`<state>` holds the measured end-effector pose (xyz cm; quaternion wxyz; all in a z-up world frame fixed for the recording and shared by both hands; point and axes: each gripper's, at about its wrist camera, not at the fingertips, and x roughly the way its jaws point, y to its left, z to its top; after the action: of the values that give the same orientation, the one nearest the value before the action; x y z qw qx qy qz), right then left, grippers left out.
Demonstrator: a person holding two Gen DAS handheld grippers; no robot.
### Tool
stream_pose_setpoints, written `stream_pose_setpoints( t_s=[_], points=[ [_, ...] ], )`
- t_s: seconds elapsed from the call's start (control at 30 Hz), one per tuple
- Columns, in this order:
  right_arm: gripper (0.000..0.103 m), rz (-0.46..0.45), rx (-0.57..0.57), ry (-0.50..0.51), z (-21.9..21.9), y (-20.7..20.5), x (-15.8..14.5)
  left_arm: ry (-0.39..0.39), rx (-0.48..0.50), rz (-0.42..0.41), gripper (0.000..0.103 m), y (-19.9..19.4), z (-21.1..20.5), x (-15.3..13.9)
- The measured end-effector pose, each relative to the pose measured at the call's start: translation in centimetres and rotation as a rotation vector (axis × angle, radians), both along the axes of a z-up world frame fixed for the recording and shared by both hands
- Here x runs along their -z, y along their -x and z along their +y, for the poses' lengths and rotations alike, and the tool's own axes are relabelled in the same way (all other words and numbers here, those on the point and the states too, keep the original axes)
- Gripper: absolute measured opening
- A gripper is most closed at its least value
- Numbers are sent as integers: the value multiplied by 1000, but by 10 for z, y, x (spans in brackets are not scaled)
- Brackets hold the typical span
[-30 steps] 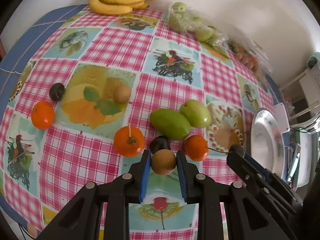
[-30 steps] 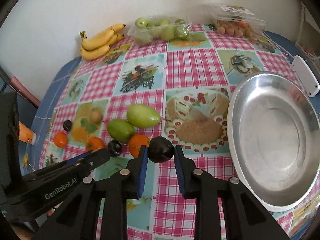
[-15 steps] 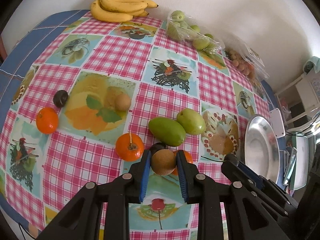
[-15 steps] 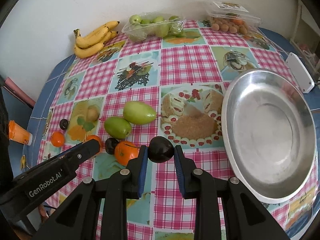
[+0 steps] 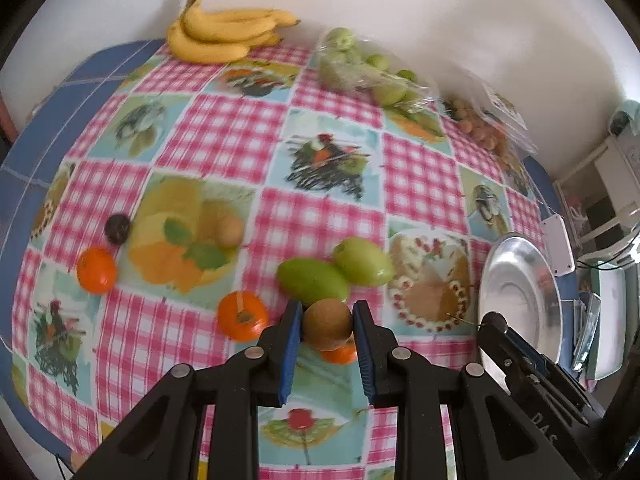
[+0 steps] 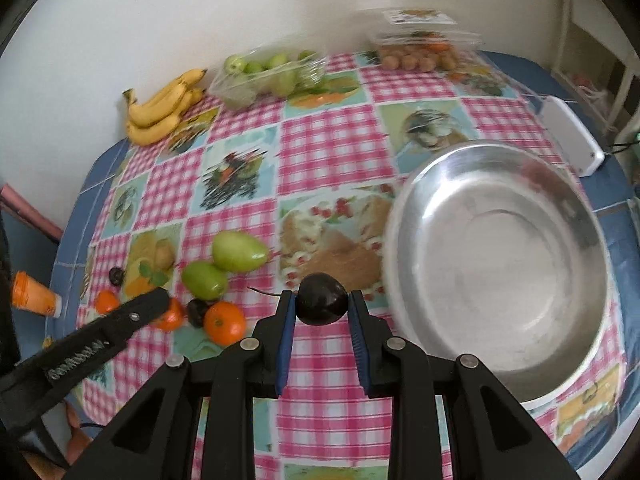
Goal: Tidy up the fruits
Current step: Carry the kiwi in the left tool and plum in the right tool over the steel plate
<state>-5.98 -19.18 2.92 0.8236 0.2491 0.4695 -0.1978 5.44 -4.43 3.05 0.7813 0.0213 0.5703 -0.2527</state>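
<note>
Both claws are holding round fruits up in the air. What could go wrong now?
The brown fruit is round and pinched only at its sides by the left claw, so it might slip out. The dark plum in the right claw could bounce in the shiny metal bowl.

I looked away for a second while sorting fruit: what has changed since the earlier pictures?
Both tongs have lifted and drifted toward the steel bowl, which now looms larger in the right view. The left tongs still clamp the brown round fruit; the right tongs still clamp the dark plum. Nothing was grabbed or released. The green mangoes, oranges and bananas lie where they were.
</note>
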Motion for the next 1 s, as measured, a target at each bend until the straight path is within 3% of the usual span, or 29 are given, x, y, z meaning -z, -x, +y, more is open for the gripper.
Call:
stream_pose_setpoints(
  t_s=[0.63, 1.0],
  points=[
    [28, 16, 344, 3, -105, 74, 3, -34, 286, -63, 28, 47, -126, -21],
    [28, 53, 435, 12, -130, 93, 13, -48, 373, -72, 28, 64, -168, -8]
  ],
)
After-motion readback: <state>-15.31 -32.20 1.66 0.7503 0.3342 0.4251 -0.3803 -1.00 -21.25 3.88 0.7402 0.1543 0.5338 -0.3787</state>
